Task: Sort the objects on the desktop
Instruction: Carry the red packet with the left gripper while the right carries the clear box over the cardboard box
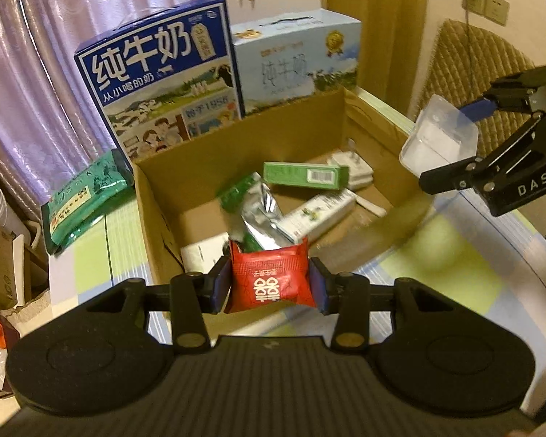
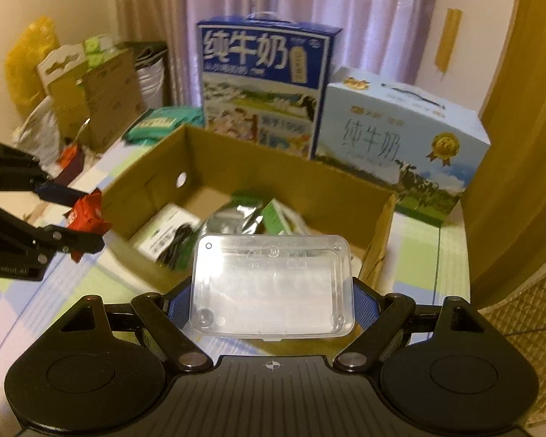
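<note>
The red packet [image 1: 271, 279] covers part of the cardboard box [image 1: 244, 153] floor in the left wrist view, and the clear plastic case [image 2: 272, 287] hides the box's near right corner in the right wrist view. Items in the box are smeared: the silver pouch [image 1: 260, 215] and a dark corded thing [image 2: 176, 244] cannot be identified. The small print on the green carton [image 1: 305, 175] is unreadable, and the green bag [image 1: 85, 200] is partly behind the box wall
</note>
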`<state>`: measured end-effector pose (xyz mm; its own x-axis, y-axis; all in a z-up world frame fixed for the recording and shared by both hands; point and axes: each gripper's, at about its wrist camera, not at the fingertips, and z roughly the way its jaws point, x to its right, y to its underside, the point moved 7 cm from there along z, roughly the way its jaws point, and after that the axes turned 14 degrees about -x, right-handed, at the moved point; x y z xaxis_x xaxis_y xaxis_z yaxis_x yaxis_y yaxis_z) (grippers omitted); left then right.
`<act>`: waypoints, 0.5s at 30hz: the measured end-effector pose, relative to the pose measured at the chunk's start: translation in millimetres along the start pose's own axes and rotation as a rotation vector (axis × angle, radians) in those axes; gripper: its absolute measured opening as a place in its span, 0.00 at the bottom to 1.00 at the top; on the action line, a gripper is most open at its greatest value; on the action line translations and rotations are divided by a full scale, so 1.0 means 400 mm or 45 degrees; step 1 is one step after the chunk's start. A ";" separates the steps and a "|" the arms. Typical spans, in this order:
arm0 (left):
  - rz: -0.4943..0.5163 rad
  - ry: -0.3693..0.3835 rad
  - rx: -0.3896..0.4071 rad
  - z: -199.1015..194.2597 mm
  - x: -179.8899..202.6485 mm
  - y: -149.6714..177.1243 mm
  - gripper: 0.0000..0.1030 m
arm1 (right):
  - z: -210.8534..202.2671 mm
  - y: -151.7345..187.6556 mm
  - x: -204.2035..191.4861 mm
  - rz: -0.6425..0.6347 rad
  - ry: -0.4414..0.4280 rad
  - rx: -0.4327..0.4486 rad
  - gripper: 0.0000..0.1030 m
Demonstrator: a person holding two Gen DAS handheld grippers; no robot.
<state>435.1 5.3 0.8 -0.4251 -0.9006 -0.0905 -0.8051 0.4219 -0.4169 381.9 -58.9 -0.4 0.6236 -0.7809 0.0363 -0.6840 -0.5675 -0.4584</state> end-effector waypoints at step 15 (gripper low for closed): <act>-0.135 0.041 0.021 0.104 -0.066 -0.081 0.39 | 0.118 -0.079 0.027 0.070 0.000 -0.038 0.80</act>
<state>489.7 11.1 -20.8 -0.3509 -0.9363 -0.0157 -0.8397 0.3221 -0.4372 428.2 -37.1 -27.6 0.5848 -0.8111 0.0113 -0.7283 -0.5311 -0.4331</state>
